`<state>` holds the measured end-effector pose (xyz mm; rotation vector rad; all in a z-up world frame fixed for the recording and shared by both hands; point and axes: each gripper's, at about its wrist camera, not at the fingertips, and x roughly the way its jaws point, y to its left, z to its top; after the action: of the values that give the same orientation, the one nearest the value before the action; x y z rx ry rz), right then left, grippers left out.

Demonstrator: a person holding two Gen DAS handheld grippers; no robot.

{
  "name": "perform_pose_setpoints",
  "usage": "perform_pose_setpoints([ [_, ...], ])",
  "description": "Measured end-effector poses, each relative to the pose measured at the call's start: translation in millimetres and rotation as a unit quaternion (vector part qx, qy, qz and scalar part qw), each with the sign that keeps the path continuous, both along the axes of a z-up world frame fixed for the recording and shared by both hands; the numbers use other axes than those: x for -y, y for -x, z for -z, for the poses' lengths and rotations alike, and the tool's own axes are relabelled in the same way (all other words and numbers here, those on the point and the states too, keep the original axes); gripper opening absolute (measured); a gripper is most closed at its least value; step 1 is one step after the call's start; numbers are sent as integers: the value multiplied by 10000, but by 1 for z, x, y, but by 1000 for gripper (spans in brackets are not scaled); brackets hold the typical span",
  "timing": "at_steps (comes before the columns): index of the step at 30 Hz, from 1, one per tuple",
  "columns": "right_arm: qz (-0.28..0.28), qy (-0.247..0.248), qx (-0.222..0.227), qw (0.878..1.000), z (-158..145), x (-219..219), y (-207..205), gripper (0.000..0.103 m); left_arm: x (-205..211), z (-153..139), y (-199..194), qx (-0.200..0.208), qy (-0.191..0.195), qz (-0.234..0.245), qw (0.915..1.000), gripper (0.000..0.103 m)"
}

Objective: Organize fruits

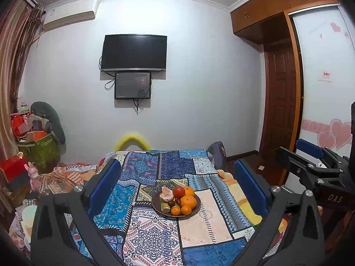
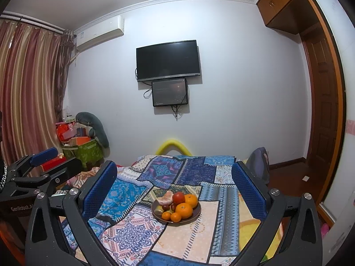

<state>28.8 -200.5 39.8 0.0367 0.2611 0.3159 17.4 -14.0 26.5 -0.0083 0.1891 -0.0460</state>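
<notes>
Blue pads of your left tool (image 1: 177,186) frame the shot nearest the lens, spread wide with nothing between them; your right tool (image 2: 175,184) is the same, wide apart and empty. Both hang above the patchwork bedspread (image 1: 153,239), well short of the fruit. All fruit in view sits piled in the brown plate (image 1: 197,208) mid-bed: big oranges (image 1: 188,201), small ones at the front rim, a red tomato-like fruit (image 1: 178,191), dark grapes or dates, a peeled pinkish segment (image 1: 166,194). That fits either a finished pile or one waiting to be sorted out; can't tell which. If you go in, pick a top or rim piece, come down steep, close gently on the round ones since they roll and the bed is soft, and don't tip the plate.
</notes>
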Motion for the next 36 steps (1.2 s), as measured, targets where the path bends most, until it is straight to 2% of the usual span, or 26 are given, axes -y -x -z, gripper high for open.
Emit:
perform_pose_setpoints([
  [36,-7,10,19,10000,-3,0,0,103,1,0,-6,-86,36,74,9999,103],
])
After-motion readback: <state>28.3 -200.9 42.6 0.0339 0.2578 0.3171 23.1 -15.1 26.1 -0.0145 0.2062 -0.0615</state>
